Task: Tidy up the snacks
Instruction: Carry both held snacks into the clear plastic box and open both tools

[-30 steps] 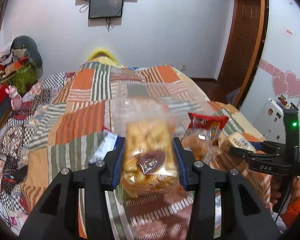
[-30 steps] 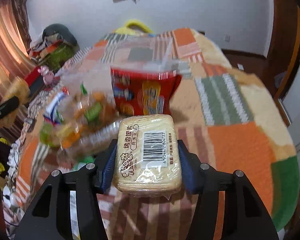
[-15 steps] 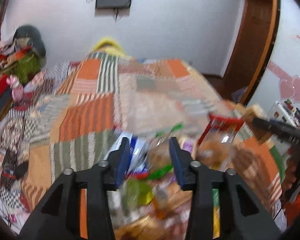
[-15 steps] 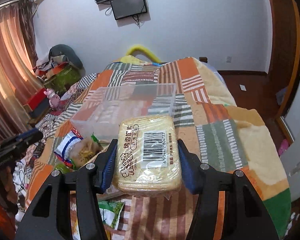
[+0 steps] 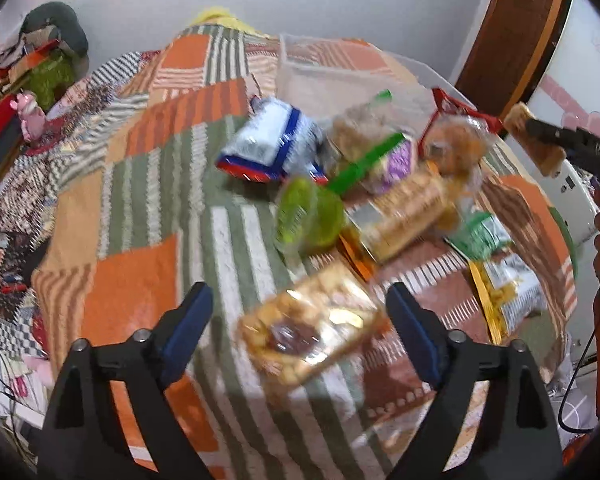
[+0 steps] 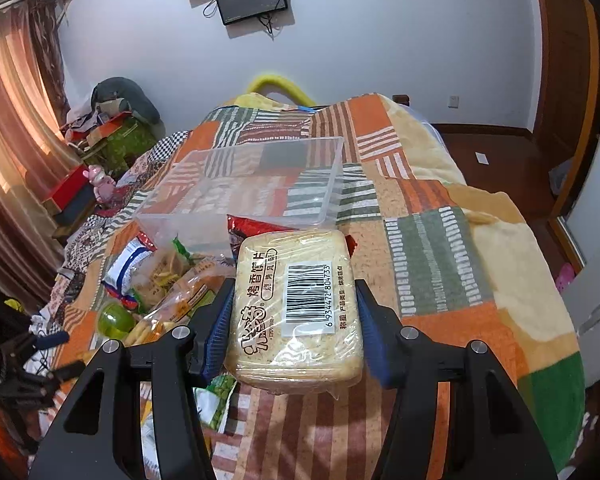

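Snacks (image 5: 384, 184) lie heaped on the patchwork bed (image 5: 148, 184), just short of the clear plastic bin (image 6: 260, 184) at twelve o'clock, presumably their destination. The left gripper (image 5: 300, 320) has its fingers spread wide and empty around a clear biscuit bag (image 5: 312, 332) lying flat. The right gripper (image 6: 294, 320) clamps a wrapped toast pack (image 6: 296, 308), barcode up, carried clear of the pile, likely bin-bound.

One clear bin (image 6: 260, 184); two tools (image 5: 300, 320) (image 6: 292, 320); roughly ten snack packs, blurred.
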Tool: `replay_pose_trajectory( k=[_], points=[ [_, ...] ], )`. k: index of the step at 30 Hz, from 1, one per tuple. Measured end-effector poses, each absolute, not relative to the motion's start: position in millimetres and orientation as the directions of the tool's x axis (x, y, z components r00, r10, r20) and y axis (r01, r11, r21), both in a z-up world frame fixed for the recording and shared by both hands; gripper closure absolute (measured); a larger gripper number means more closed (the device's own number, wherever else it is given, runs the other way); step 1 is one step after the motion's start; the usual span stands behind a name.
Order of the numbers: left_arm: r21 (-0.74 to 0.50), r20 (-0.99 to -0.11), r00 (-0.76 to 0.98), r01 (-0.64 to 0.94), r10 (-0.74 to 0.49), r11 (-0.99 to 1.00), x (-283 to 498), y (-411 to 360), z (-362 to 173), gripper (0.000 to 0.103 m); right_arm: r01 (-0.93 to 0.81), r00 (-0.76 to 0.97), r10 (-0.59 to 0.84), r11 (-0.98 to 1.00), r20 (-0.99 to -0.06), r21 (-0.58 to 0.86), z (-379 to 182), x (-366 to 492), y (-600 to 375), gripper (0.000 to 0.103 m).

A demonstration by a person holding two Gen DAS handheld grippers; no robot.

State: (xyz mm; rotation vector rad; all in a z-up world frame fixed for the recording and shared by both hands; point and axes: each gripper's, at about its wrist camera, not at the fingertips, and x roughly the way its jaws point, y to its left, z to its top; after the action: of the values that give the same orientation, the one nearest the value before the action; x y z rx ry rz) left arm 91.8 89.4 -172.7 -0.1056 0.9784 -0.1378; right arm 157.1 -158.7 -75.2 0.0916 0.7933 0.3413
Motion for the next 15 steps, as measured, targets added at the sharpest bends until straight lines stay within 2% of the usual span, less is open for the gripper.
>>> replay_pose_trajectory(
  k=[8,11,13,15],
  points=[
    [-0.156,-0.863,0.479,0.046,-0.159,0.987,99.7,72.5,-201.7,0.007,-0.268,0.653,0.326,0.944,-0.684,0.193,-71.2,147.5,-156.9,0.050],
    [-0.178,-0.845,0.511,0.008,-0.157,0.984,99.1,76.5,-203.5,0.008,-0.267,0.654,0.322,0.945,-0.685,0.190,-72.1,145.0,-156.3,0.050],
    [-0.183,-0.829,0.536,0.008,-0.159,0.983,97.6,75.9,-201.0,0.021,-0.268,0.653,0.321,0.945,-0.686,0.188,-72.7,144.6,-155.6,0.050],
    [-0.176,-0.823,0.546,0.018,-0.157,0.984,95.7,75.6,-199.1,0.022,-0.269,0.654,0.320,0.945,-0.686,0.185,-72.6,144.2,-155.3,0.050]
  ],
)
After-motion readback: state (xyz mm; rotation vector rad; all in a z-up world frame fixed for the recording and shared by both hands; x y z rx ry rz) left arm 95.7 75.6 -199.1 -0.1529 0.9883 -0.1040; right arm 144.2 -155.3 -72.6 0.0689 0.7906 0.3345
